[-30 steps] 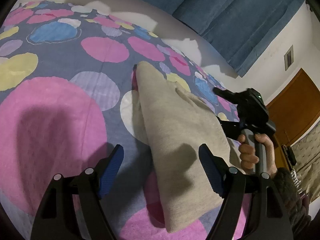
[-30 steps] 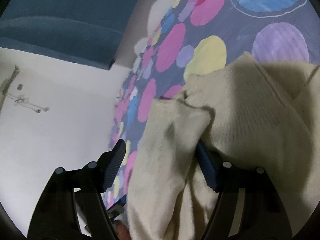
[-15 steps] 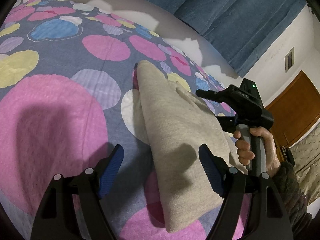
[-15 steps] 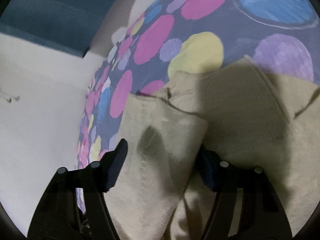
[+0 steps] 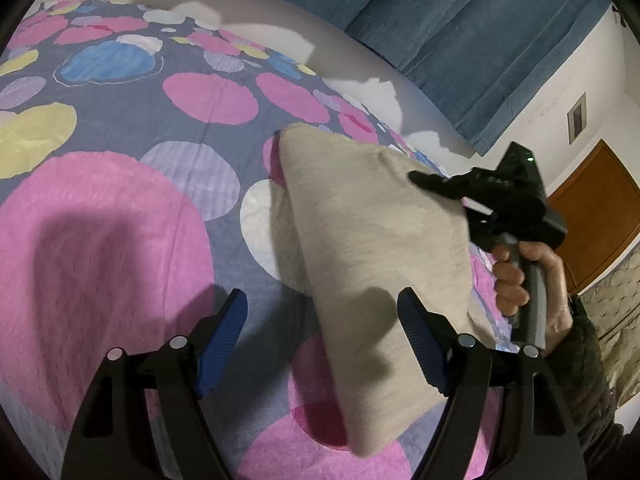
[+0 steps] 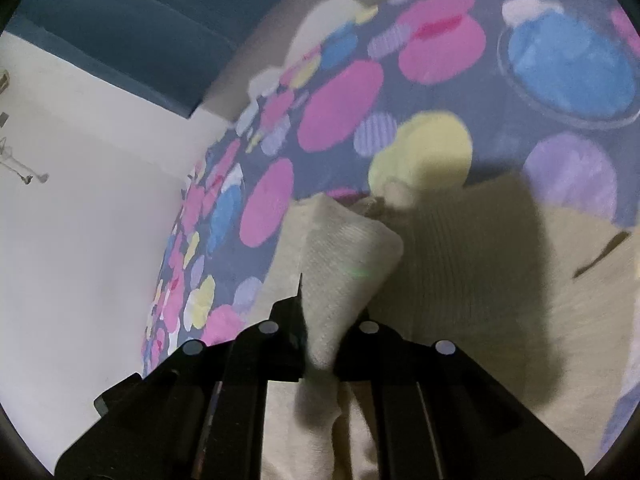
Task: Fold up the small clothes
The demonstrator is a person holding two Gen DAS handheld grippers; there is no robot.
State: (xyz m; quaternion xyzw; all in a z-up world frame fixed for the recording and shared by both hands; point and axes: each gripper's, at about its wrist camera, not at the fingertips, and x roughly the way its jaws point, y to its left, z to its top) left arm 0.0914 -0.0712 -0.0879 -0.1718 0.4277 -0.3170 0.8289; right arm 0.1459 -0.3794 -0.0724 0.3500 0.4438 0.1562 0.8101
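Note:
A beige knit garment (image 5: 372, 248) lies on a bedspread with coloured circles (image 5: 120, 216). In the left wrist view my left gripper (image 5: 324, 340) hovers open over the garment's near end, its blue pads apart and touching nothing. A hand holds my right gripper (image 5: 424, 179) at the garment's right side, lifting that edge. In the right wrist view my right gripper (image 6: 320, 344) is shut on a pinched fold of the beige garment (image 6: 344, 256), which rises between the jaws. The rest of the garment (image 6: 500, 300) spreads to the right.
A blue curtain (image 5: 460, 28) hangs behind the bed. A white wall (image 6: 80, 208) runs along the bed's far side. A wooden door (image 5: 596, 200) and a quilted beige cover (image 5: 616, 296) stand at the right, beyond a dark sleeve (image 5: 588, 364).
My right gripper closed on a fold of the garment and rose, lifting the garment's right edge. My left gripper stayed still and open.

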